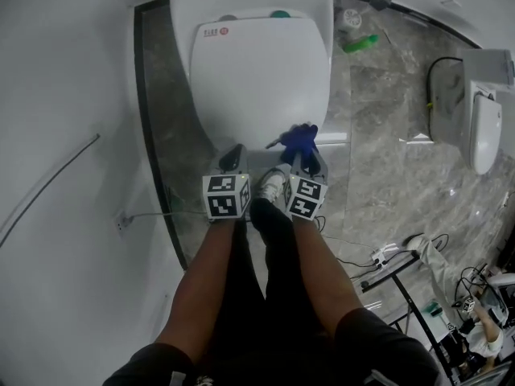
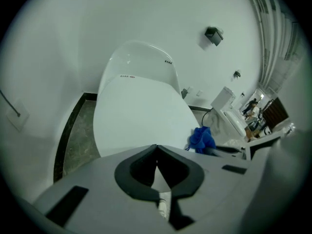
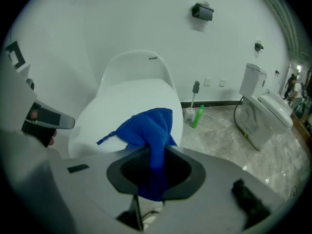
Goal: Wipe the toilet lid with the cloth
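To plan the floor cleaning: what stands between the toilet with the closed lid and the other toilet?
A green bottle and a toilet brush stand on the floor; the right gripper view shows them.

We see a smooth, glossy white toilet lid (image 1: pixel 257 79), a blue cloth (image 1: pixel 299 139) of fluffy fabric, and beside the toilet lid a polished grey marble-like floor (image 1: pixel 386 135).

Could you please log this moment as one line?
right gripper: shut on blue cloth | left gripper: shut, empty | cloth by toilet lid front edge
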{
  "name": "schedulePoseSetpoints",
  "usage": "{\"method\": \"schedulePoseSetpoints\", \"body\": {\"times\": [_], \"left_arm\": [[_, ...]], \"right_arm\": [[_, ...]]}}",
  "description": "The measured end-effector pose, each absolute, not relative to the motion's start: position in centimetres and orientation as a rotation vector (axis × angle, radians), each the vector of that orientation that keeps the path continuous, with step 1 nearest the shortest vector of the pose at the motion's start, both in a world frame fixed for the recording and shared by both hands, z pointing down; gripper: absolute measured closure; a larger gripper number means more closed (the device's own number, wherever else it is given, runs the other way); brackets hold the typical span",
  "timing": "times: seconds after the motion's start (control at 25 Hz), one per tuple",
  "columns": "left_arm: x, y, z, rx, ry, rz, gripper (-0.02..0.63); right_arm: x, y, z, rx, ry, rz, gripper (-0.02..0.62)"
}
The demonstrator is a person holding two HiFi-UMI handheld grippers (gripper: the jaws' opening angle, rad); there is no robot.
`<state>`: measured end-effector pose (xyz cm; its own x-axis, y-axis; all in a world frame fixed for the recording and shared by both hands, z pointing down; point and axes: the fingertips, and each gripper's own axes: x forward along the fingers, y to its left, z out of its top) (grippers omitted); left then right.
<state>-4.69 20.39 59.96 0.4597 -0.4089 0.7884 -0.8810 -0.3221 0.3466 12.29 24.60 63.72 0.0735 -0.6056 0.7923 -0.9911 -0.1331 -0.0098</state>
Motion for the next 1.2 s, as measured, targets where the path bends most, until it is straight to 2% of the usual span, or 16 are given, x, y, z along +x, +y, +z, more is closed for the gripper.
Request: {"method": "schedulePoseSetpoints", "body": {"times": [0.2, 0.32, 0.48, 0.84, 1.2], "left_arm": [[-3.3, 20.1, 59.6, 1.957, -1.054, 0.78, 0.594], [-2.9, 20.1, 57.5, 1.987, -1.045, 0.789, 0.594], [-3.2, 19.3, 50.8, 2.098, -1.028, 0.801, 0.594], [-7.8, 16.2, 26.1, 2.348, -1.304, 0.53, 0.594], [-7.9, 18.1, 10.5, 2.521, -1.326, 0.321, 0.594]], "right_arm": [[15.1, 25.0, 64.9, 1.82, -1.52, 0.941, 0.525], [15.9, 24.8, 62.5, 1.802, -1.549, 0.887, 0.525], [15.4, 23.1, 52.0, 1.844, -1.755, 0.666, 0.525], [11.4, 20.3, 24.7, 1.912, -2.15, 0.298, 0.525], [6.6, 21.6, 8.6, 1.884, -2.276, 0.058, 0.526]]}}
